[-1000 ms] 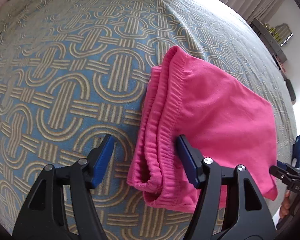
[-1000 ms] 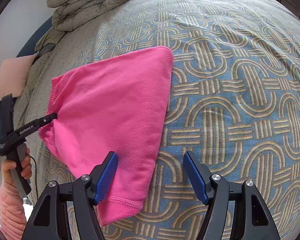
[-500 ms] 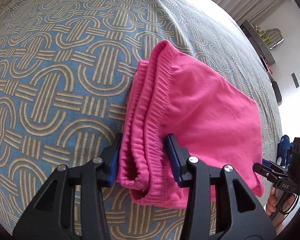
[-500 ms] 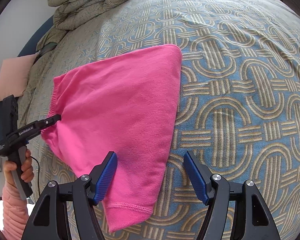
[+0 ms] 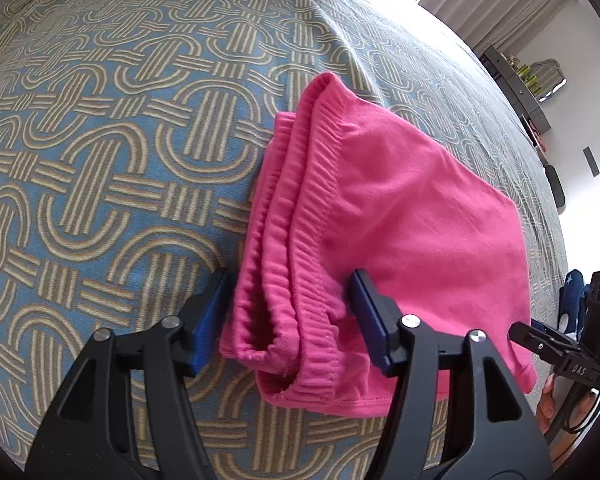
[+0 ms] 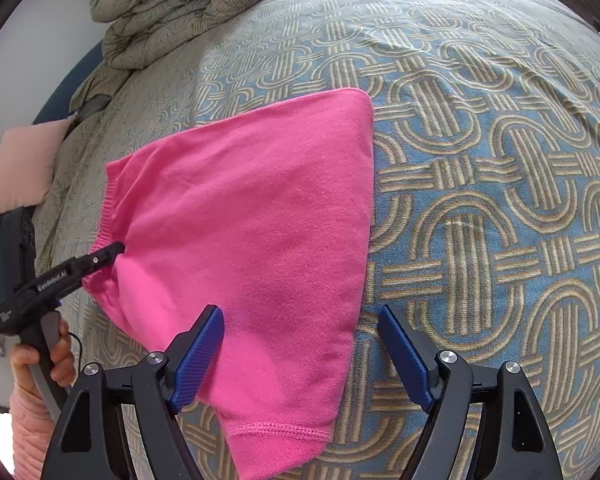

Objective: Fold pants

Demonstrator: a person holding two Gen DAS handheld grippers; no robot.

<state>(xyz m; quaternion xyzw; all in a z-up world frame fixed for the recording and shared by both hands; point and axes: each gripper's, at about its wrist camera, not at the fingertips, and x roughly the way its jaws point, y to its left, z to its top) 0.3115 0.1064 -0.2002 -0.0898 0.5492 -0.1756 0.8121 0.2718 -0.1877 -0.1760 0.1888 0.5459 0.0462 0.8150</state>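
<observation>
Folded pink pants (image 5: pixel 400 216) lie on the patterned bedspread (image 5: pixel 100 120). In the left wrist view the ribbed waistband (image 5: pixel 300 260) sits between my left gripper's (image 5: pixel 290 320) blue pads; the jaws stand partly closed around it, with gaps on both sides. In the right wrist view the pants (image 6: pixel 252 232) stretch from the waistband at left to the hem (image 6: pixel 276 436) at the bottom. My right gripper (image 6: pixel 300 356) is open, its jaws either side of the folded edge near the hem. The left gripper (image 6: pixel 100 258) shows there at the waistband.
A bunched quilt (image 6: pixel 180 4) lies at the head of the bed, with a pink pillow (image 6: pixel 20 168) beside it. Curtains and a dark shelf (image 5: pixel 516 80) stand beyond the bed's far side. The bedspread (image 6: pixel 500 200) stretches away on the right.
My left gripper closed in around the waistband, then widened a little. My right gripper moved slightly forward along the folded edge and stayed open.
</observation>
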